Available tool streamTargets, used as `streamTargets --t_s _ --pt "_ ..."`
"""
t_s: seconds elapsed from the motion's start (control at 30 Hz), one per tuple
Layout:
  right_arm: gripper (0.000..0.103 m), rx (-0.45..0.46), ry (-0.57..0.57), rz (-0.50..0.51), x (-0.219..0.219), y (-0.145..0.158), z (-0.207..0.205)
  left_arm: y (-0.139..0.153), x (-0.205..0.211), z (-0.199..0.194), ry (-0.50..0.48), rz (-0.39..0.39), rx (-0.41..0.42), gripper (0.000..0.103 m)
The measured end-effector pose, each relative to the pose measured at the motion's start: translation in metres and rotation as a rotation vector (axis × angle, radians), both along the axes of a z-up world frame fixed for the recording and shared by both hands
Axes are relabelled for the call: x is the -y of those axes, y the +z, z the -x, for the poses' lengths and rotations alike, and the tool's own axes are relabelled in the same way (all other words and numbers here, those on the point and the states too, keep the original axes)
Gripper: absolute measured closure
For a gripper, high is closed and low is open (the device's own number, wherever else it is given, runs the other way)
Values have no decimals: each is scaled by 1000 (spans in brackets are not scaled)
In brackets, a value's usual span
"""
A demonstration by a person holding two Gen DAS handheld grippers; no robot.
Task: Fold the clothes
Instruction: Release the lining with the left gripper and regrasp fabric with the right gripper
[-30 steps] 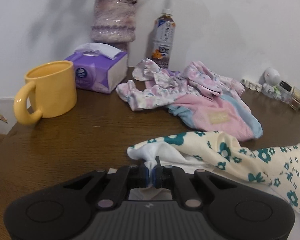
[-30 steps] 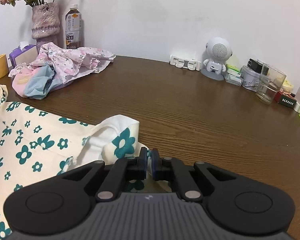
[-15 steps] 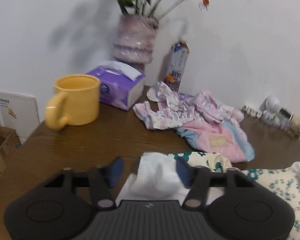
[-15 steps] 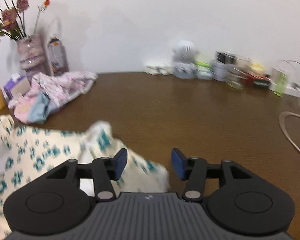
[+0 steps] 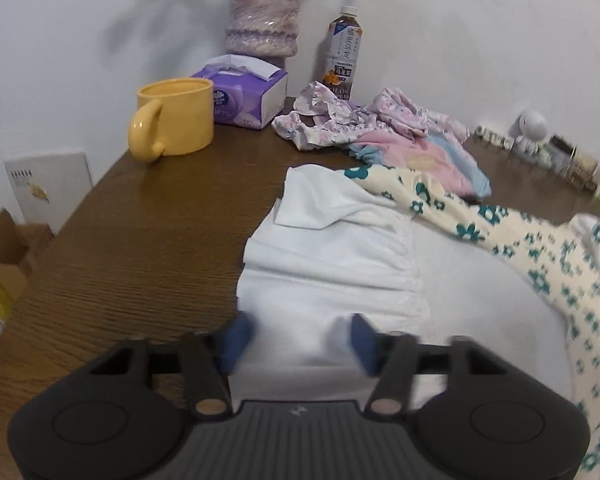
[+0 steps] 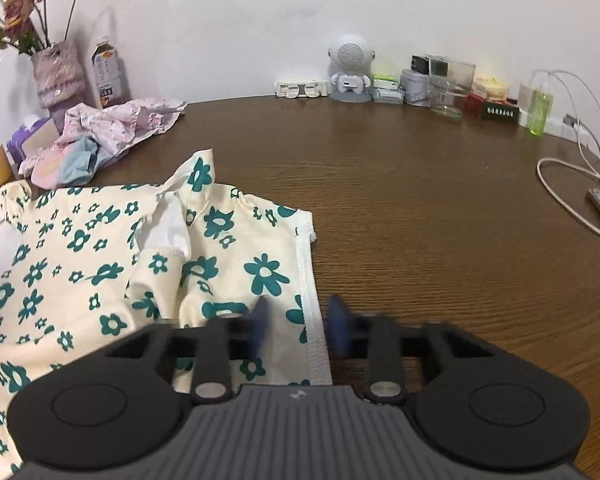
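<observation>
A cream garment with teal flowers [image 6: 100, 264] lies spread on the brown table [image 6: 420, 208], its white inner side [image 5: 332, 248] turned up at the left end. My left gripper [image 5: 298, 338] is open, its blue pads straddling the white fabric's near edge. My right gripper [image 6: 300, 326] is open too, with the garment's white hem [image 6: 308, 280] lying between its fingers. A heap of pink, blue and floral clothes [image 5: 380, 132] sits behind the garment, also seen in the right wrist view as the clothes pile [image 6: 100, 136].
A yellow mug [image 5: 174, 120], purple tissue box [image 5: 244, 94], vase [image 5: 264, 20] and drink bottle [image 5: 342, 56] stand at the back left. A white robot figure [image 6: 350, 68], jars, a glass [image 6: 450, 88] and a green bottle [image 6: 540, 108] line the back wall. A cable [image 6: 568, 196] lies at right.
Both grippers opened and let go of the flowered garment, then drew back. The garment now lies flatter on the table, with its white inner side showing at the left.
</observation>
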State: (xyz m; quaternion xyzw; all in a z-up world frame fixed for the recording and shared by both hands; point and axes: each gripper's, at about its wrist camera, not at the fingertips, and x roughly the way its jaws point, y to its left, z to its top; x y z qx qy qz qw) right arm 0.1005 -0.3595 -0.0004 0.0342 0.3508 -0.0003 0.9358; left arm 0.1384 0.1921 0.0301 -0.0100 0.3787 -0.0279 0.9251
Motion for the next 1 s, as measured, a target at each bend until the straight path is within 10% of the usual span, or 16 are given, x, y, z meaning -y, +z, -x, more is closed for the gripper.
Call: streamTargets --t_s 0.03,0.23,0.37,0.53,0.67,1.0 --pt "91 -1 6 -4 -1 0 1 0 0 3 8 -6 1 94" --pt "97 8 10 -13 -3 0 2 -1 -2 7 37 21 6 99" --pt "54 -3 1 -142 11 2 4 1 -6 11 61 57 -5 92" --pt "55 -2 49 -24 -12 0 7 1 -6 21 70 68 0 81" --pt "91 0 93 10 -28 1 7 -2 4 24 82 31 19 94" --pt "99 1 -10 95 -12 1 12 -3 0 28 119 -22 38 101"
